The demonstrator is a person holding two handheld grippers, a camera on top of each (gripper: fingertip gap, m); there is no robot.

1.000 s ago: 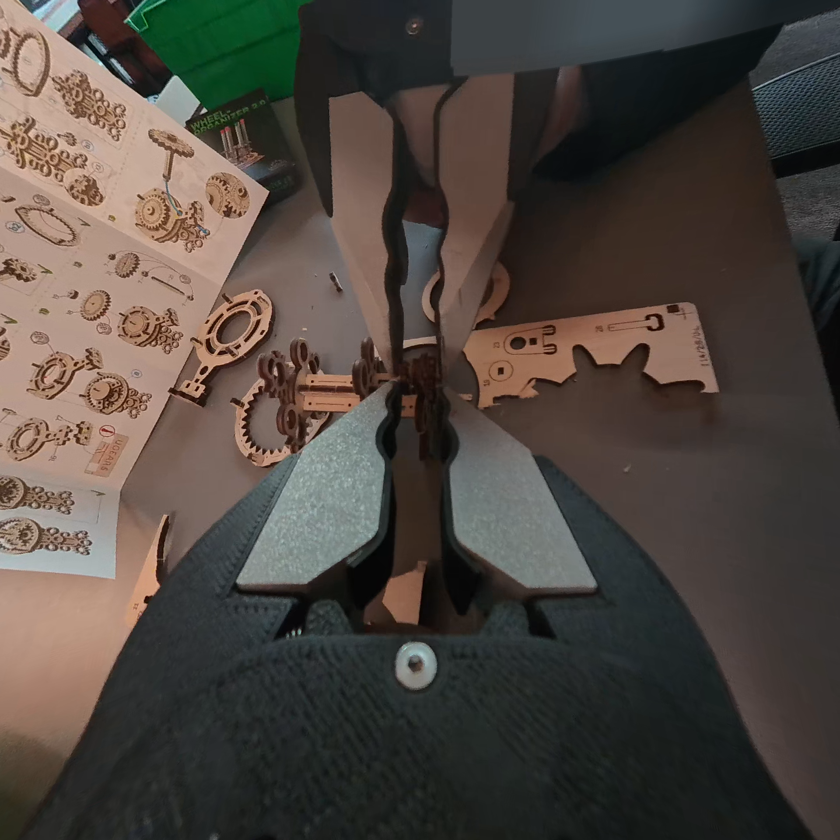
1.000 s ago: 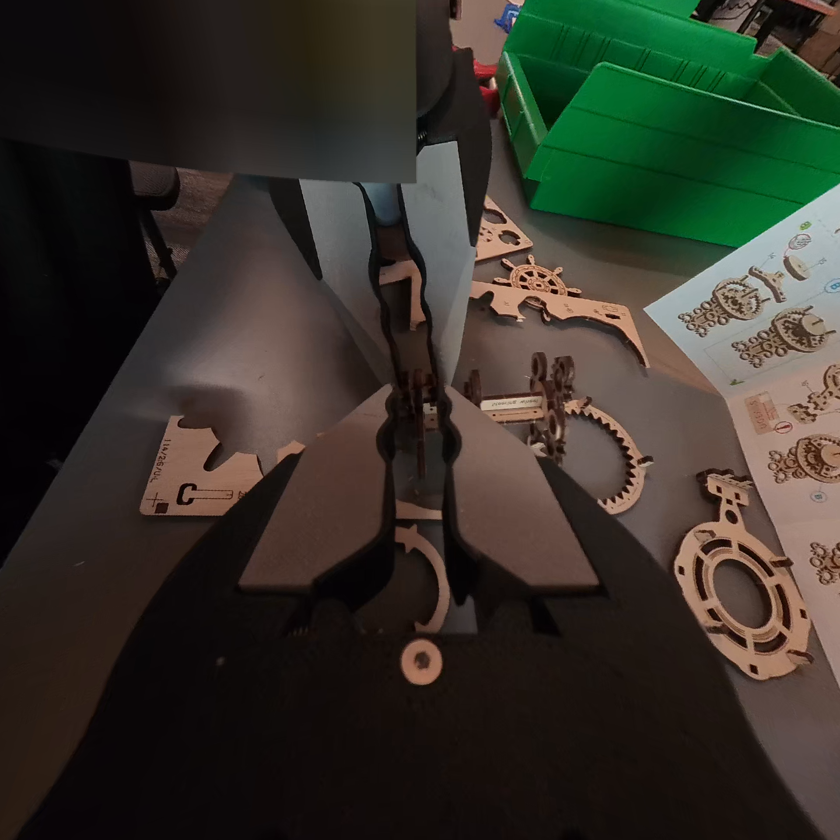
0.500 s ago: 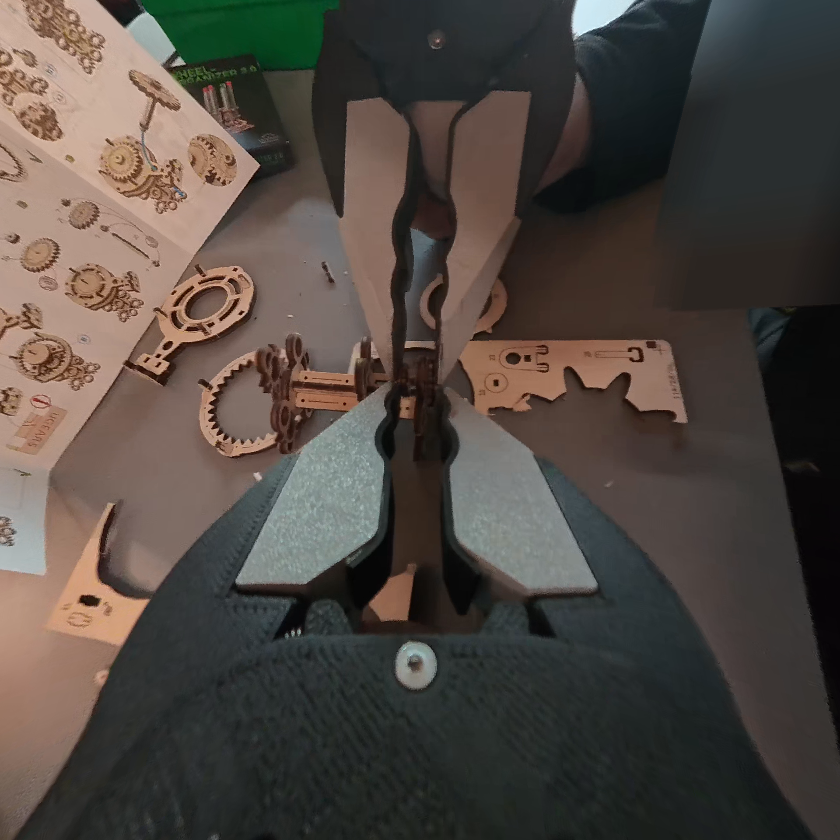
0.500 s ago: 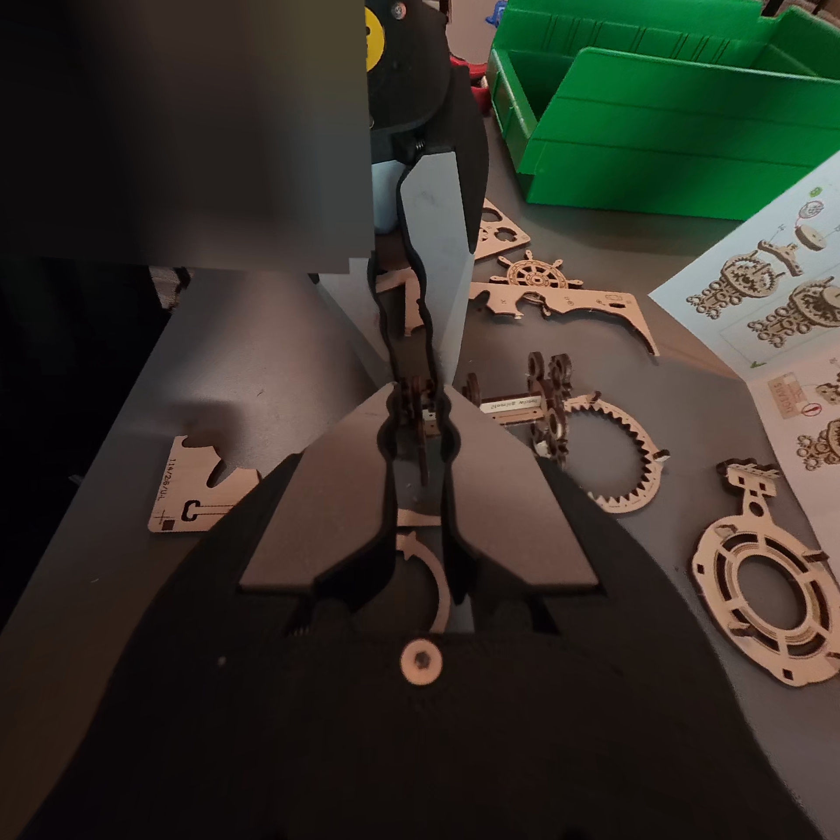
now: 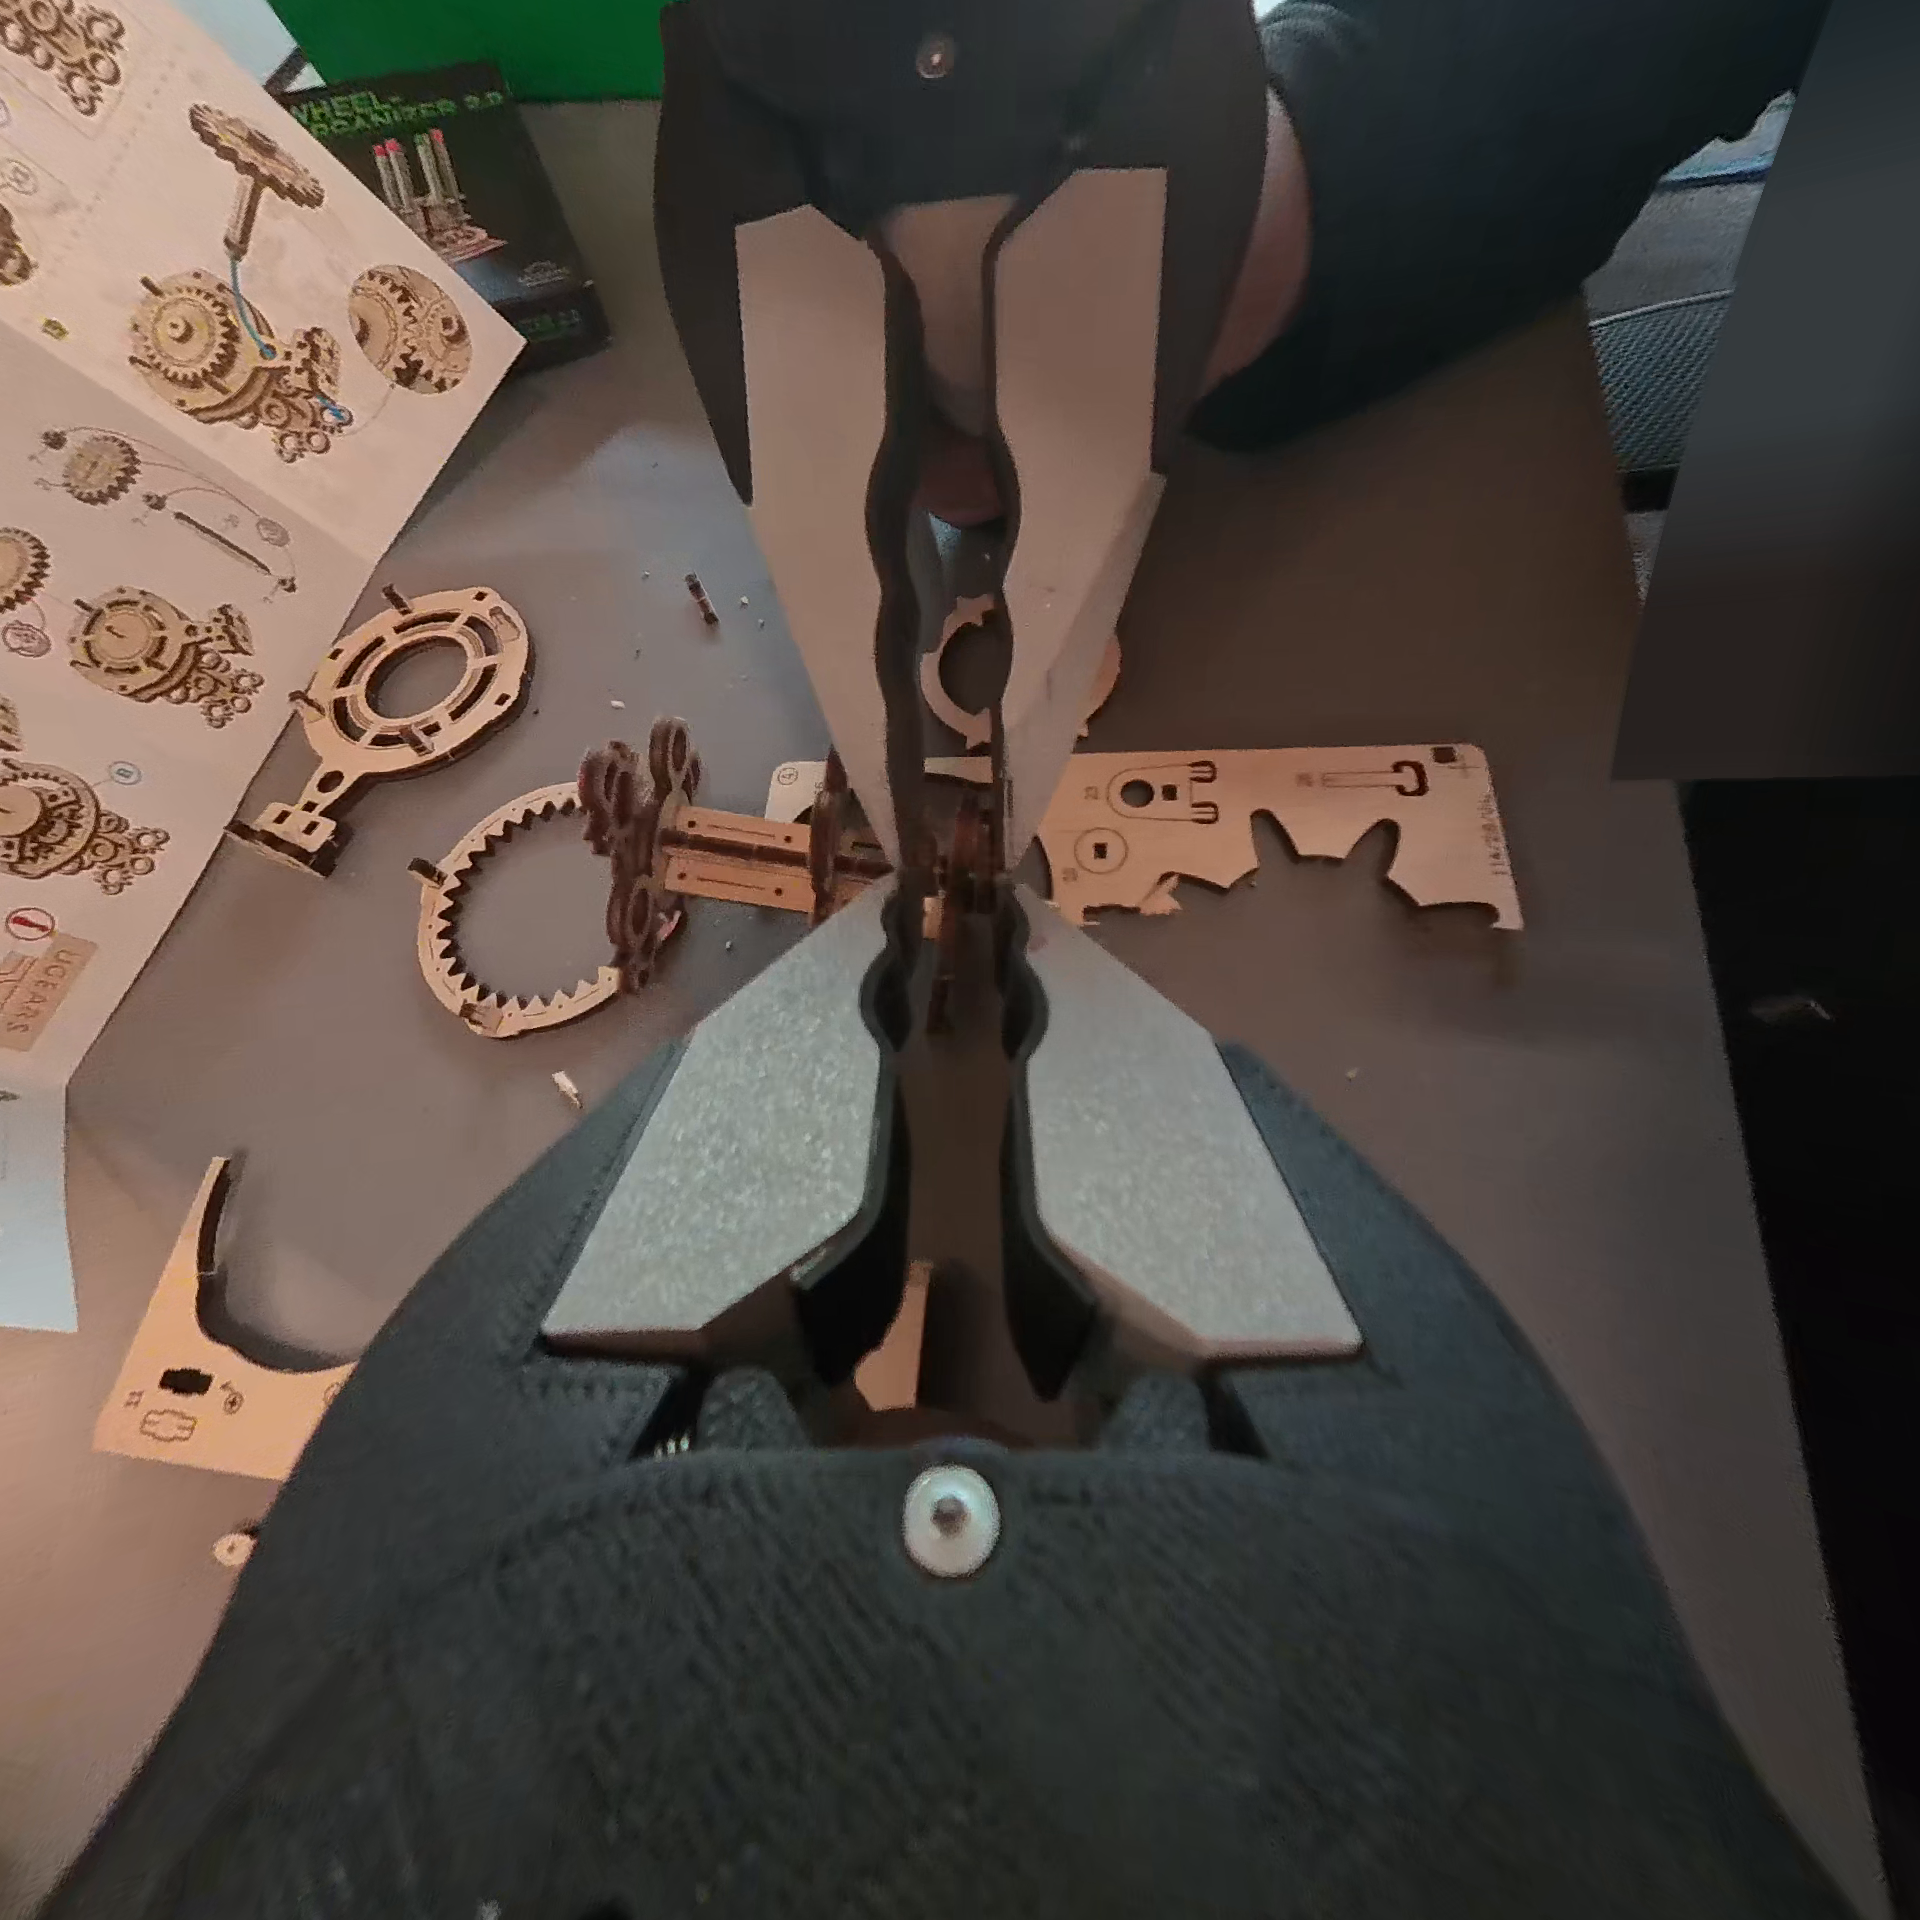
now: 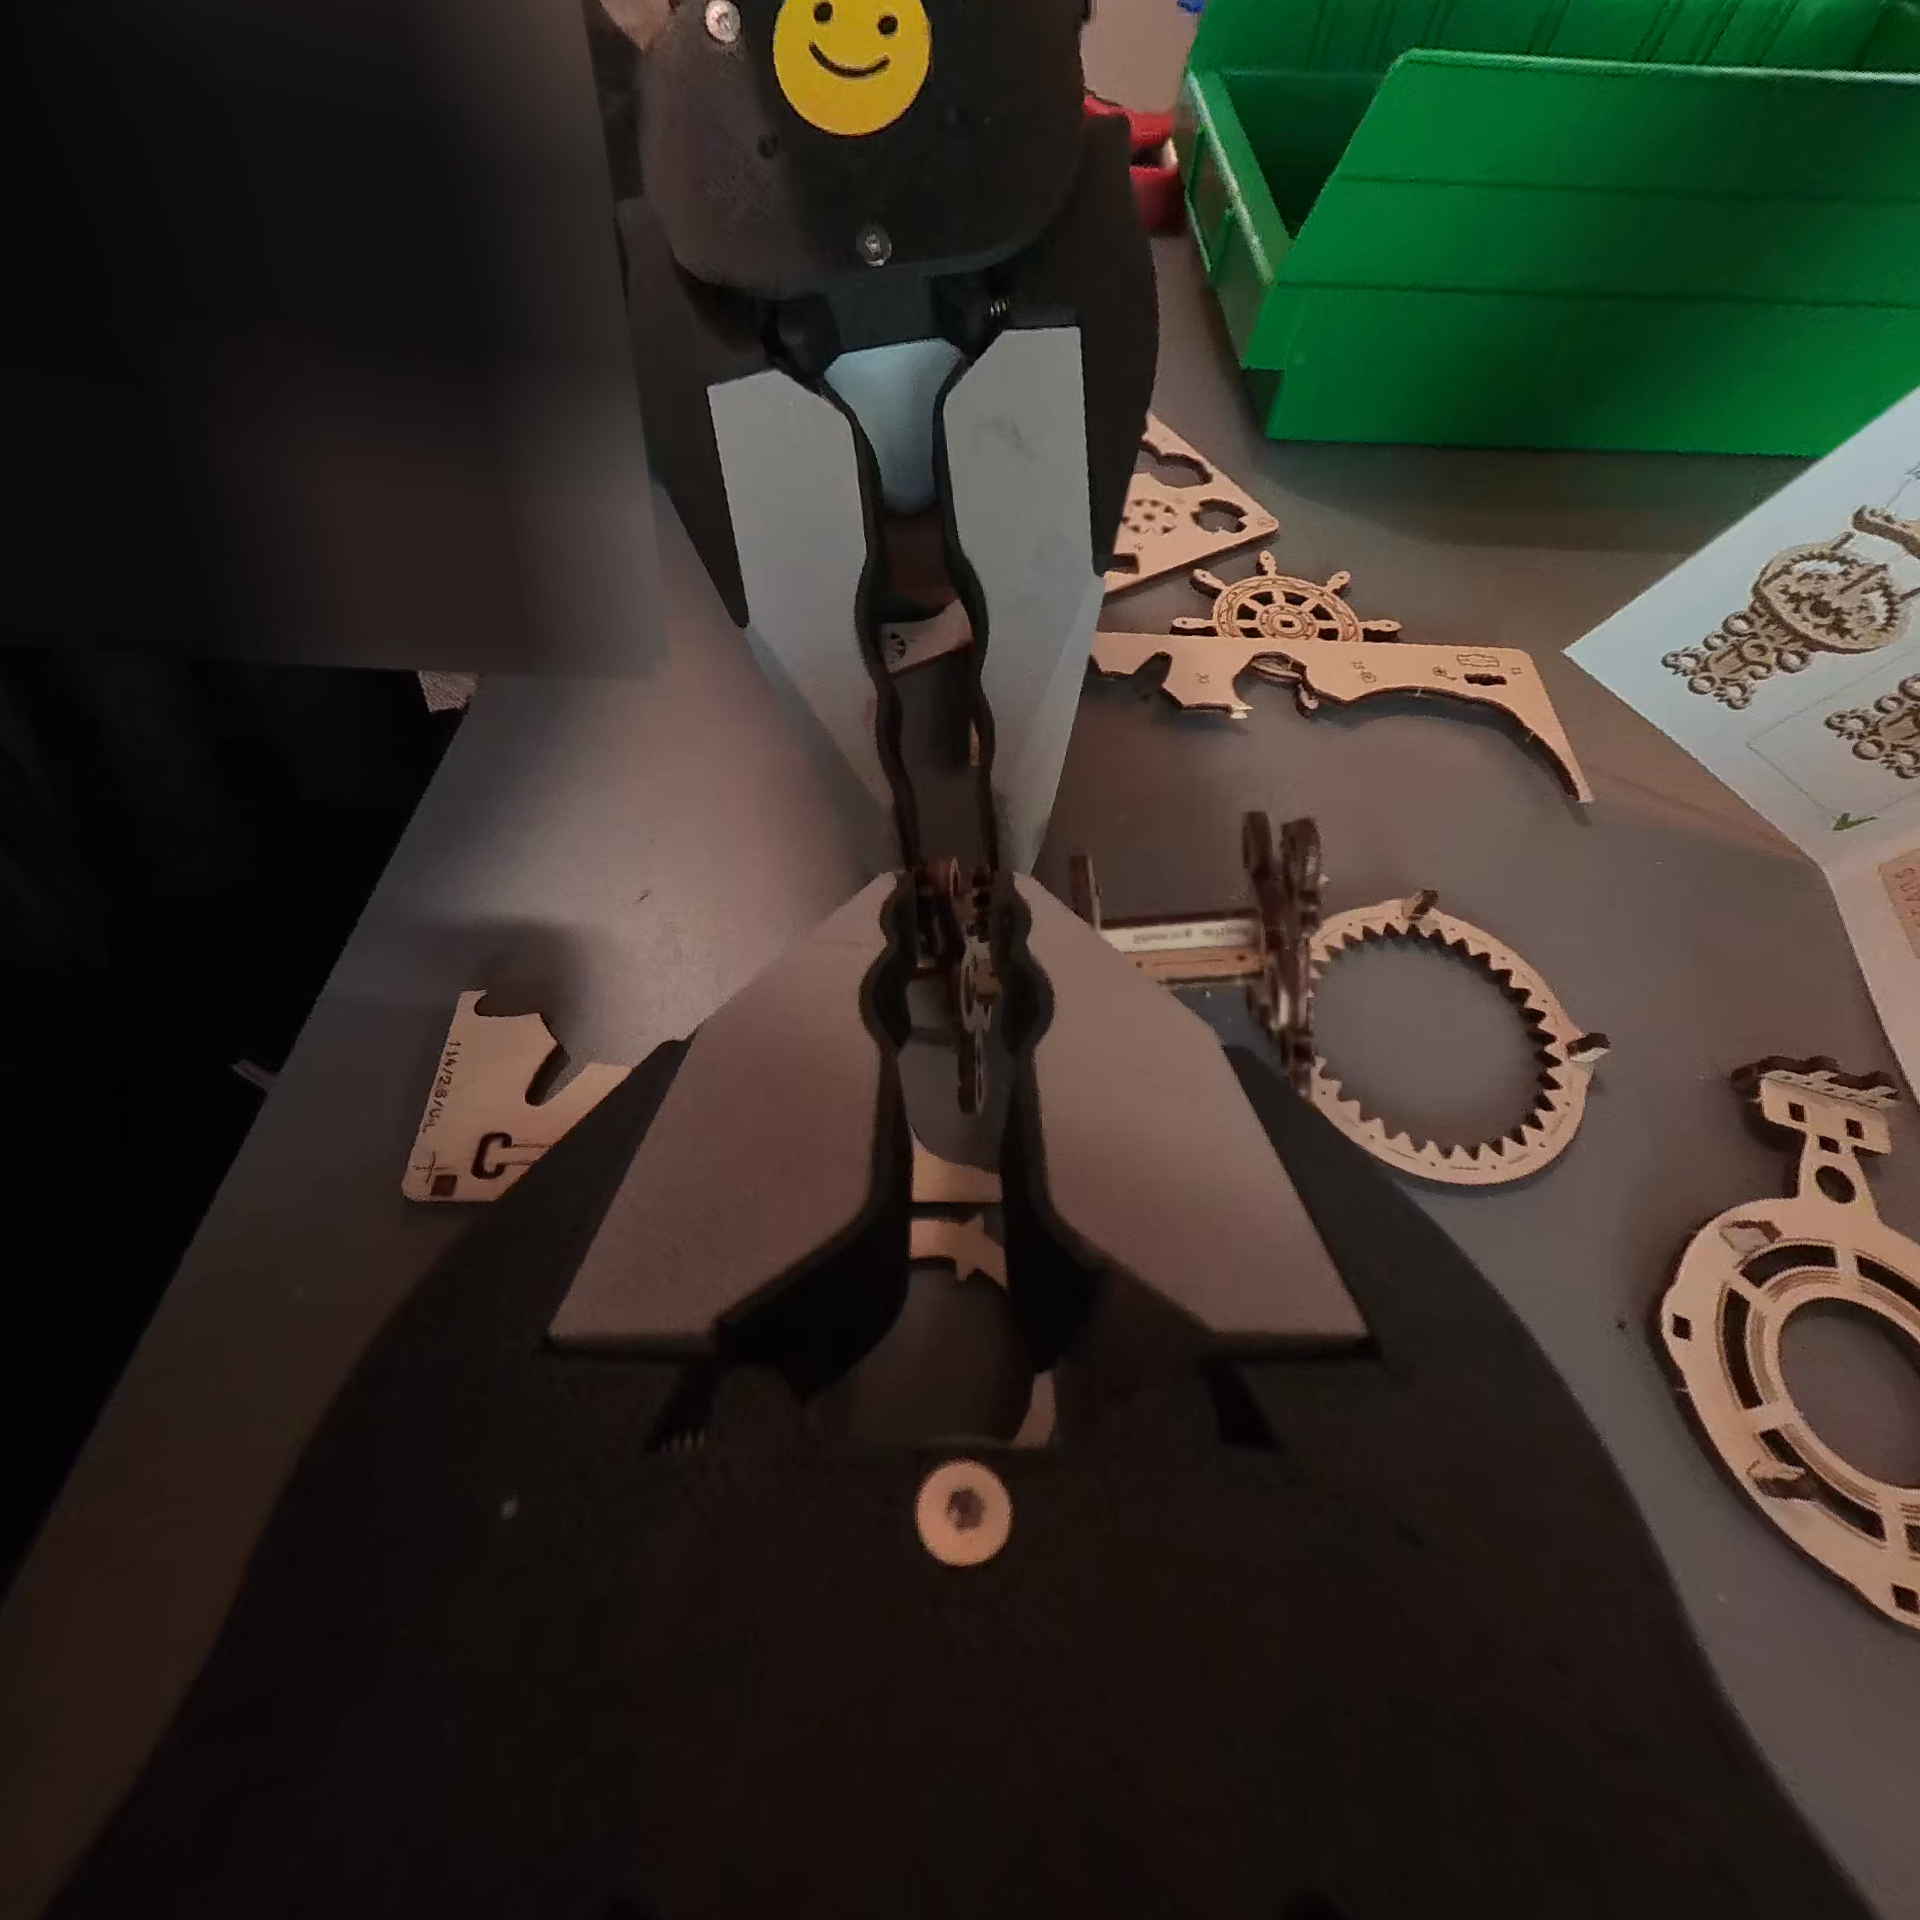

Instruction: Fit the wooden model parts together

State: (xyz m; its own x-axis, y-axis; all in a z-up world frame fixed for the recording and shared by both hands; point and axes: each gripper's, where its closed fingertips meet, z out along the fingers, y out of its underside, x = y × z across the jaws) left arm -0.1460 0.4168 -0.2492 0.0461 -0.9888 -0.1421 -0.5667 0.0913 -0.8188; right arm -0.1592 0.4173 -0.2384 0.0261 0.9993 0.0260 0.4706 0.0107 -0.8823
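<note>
Two grippers meeting tip to tip over the middle of the grey tabletop [image 5: 1351,1091]. Left gripper [image 5: 951,914] and right gripper [image 6: 951,914] both clamping one small dark wooden gear cluster [image 6: 971,997], thin laser-cut plywood with lobed edges, raised off the surface. Lying beside it: one toothed ring [image 5: 499,935] joined to an axle assembly [image 5: 727,862], one round spoked frame [image 5: 416,696], one ship's wheel [image 6: 1288,613], four punched-out offcut sheets. One printed instruction sheet [image 5: 156,468] covering the far-left corner.

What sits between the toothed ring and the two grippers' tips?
In both wrist views, a slotted wooden axle assembly with dark lobed wheels runs from the toothed ring toward the gripper tips.
</note>
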